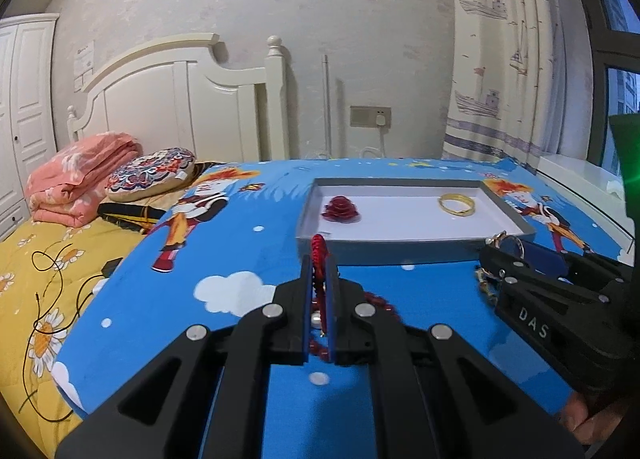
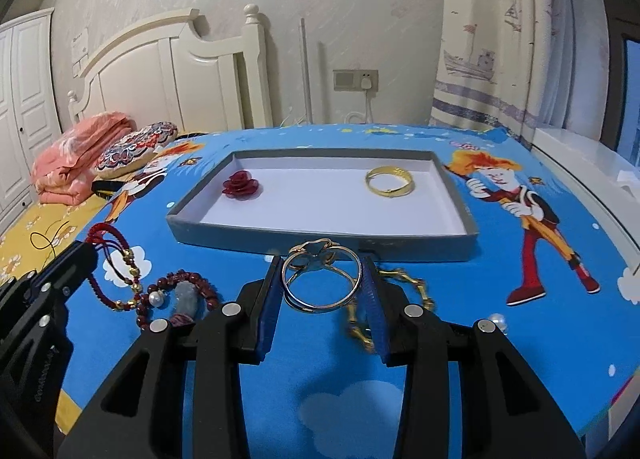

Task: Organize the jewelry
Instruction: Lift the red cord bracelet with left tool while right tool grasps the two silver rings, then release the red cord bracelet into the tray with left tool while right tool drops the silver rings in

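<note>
Right tongs (image 2: 322,283) pinch a thin silver double-ring bangle (image 2: 320,283).

Red rose (image 2: 240,184), gold bangle (image 2: 390,181)

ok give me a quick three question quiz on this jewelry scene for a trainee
1. True or false: the shallow grey tray with a white floor already holds a dark red rose ornament and a gold bangle.
2. What does the right gripper hold?
A. a pearl necklace
B. a slim silver-and-gold bangle
C. a watch
3. Fill in: the left gripper is shut on a red braided ____ bracelet.

Key: 1 true. 2 B; its pads clamp the bangle, upright, short of the tray. 3 cord; the rest of the bracelet trails onto the blue cartoon-print cloth.
</note>
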Demonstrator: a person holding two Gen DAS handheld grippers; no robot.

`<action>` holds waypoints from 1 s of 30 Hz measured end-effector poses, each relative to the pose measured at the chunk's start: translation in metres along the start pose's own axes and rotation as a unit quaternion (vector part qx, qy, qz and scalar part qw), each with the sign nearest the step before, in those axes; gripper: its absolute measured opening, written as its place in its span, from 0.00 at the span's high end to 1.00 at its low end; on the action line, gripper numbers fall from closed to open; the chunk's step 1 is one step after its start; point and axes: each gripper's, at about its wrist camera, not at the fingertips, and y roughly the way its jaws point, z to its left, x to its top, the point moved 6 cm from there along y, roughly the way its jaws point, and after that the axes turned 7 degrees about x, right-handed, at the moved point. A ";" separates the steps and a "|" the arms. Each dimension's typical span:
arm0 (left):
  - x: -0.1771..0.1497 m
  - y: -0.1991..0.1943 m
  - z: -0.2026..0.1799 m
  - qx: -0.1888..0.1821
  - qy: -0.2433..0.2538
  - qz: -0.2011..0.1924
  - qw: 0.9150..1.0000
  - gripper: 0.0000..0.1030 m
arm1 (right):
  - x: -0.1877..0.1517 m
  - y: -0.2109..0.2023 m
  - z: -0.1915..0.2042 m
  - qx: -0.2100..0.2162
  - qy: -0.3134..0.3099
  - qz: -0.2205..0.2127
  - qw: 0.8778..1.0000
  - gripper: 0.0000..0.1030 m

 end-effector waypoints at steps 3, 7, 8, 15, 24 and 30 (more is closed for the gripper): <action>-0.001 0.003 -0.014 -0.007 0.005 0.004 1.000 0.94 | -0.002 -0.006 -0.009 -0.006 -0.005 -0.008 1.000 0.64; 0.001 0.004 -0.034 -0.018 0.015 0.002 1.000 0.94 | -0.002 -0.012 -0.026 -0.012 0.001 -0.016 1.000 0.64; 0.003 0.005 -0.039 -0.021 0.018 0.001 1.000 0.94 | -0.001 -0.013 -0.030 -0.014 0.002 -0.018 1.000 0.64; 0.025 0.019 -0.062 -0.035 0.014 0.001 0.999 0.94 | 0.010 -0.008 -0.048 -0.017 0.002 -0.022 1.000 0.64; 0.066 0.050 -0.072 -0.027 0.012 -0.011 1.000 0.94 | 0.040 0.015 -0.055 -0.023 -0.011 -0.027 0.999 0.64; 0.094 0.087 -0.072 -0.021 0.014 -0.002 1.000 0.94 | 0.063 0.038 -0.061 -0.033 -0.022 -0.026 0.999 0.64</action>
